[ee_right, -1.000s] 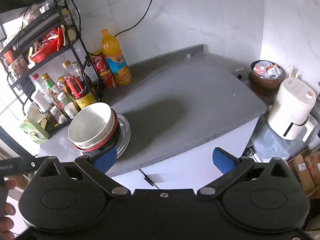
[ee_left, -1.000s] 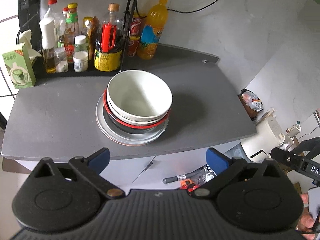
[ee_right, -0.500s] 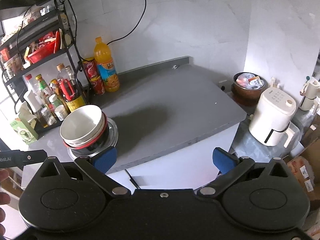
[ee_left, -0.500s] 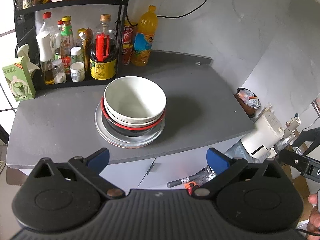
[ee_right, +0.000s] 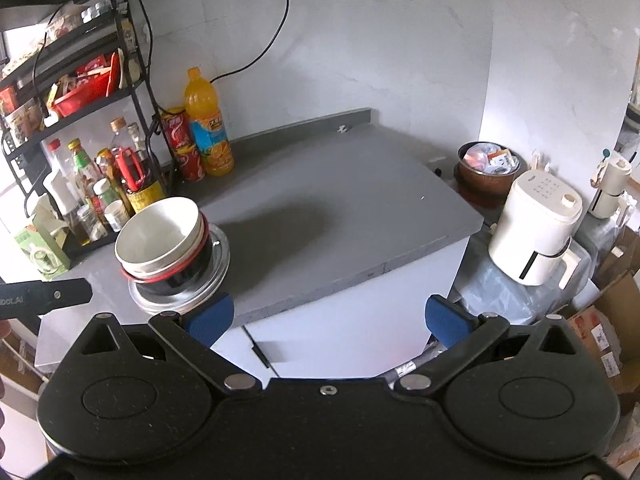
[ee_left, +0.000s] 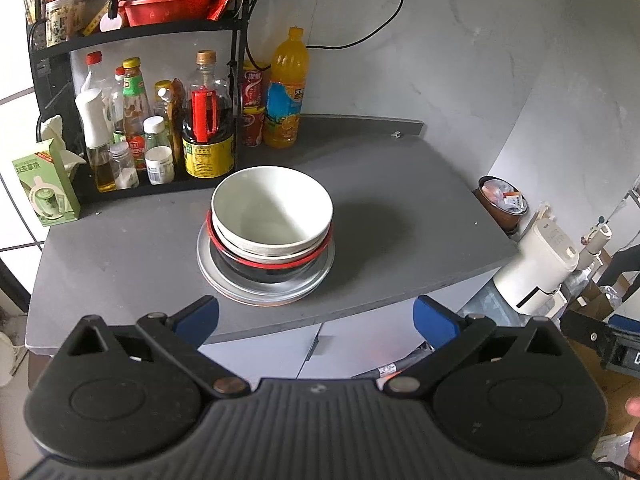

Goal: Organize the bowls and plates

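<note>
**Nested stack of bowls and plates on the grey counter, both grippers drawn back**

At the centre of the left wrist view, a white round ceramic bowl sits nested on another pale bowl, inside a black bowl with a red rim, which rests on a round silver metal plate. Largest and flattest lies lowest, so the pile probably keeps a low, steady footing. In the right wrist view the same stack appears at centre left. It stands on the grey rectangular countertop, near the front edge and just in front of the black wire rack of condiment bottles at upper left. An orange plastic drink bottle stands beside the rack, apart from the stack.

The left gripper, at the bottom of its frame, has its blue-tipped fingers spread wide and holds nothing. The right gripper is likewise released and empty. Neither touches the stack, which suggests the ordering is finished.

Compared with the earlier frames, the stack appears smaller and farther off, more of the wall and the socket shows, and the crockery itself has not shifted. Both grippers have pulled back from the counter.
</note>
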### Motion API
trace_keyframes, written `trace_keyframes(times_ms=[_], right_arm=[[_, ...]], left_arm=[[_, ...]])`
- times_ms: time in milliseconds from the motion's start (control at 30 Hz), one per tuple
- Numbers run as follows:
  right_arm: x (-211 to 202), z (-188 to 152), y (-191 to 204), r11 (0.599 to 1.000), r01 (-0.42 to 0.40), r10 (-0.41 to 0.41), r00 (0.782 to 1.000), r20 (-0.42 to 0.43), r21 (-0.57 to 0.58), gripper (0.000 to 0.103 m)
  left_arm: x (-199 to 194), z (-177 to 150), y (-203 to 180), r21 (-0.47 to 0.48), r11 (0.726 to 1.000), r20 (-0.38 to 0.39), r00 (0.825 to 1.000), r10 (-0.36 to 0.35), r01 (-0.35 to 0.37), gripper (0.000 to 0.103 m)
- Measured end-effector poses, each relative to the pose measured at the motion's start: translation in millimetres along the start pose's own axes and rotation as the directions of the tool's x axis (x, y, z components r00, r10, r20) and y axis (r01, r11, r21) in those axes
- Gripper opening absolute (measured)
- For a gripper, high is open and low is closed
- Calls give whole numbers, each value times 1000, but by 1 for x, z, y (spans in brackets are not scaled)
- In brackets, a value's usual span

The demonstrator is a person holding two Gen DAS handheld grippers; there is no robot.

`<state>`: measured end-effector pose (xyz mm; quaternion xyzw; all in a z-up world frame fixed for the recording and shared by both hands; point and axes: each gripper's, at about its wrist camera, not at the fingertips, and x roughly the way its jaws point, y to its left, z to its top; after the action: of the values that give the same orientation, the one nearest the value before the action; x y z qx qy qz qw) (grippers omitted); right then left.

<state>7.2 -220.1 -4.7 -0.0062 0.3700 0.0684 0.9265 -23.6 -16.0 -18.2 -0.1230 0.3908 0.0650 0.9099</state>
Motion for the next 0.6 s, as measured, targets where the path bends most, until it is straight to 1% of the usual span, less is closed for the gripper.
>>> trace_keyframes(times_ms=[200, 367, 600], right_arm=[[-1, 0, 3, 1000, -17, 17, 1000, -7, 2, 103], [-2, 1, 4, 1000, -18, 18, 1000, -3, -4, 103], [-4, 3, 3, 1000, -20, 20, 1000, 24, -4, 103]], left_arm=[[-2, -1, 0, 21, 1000, 34, 999, 12, -13, 102], [-2, -1, 0, 24, 1000, 39, 999, 8, -9, 102], [-1, -2, 1, 27, 1000, 43, 999, 6, -7, 102]])
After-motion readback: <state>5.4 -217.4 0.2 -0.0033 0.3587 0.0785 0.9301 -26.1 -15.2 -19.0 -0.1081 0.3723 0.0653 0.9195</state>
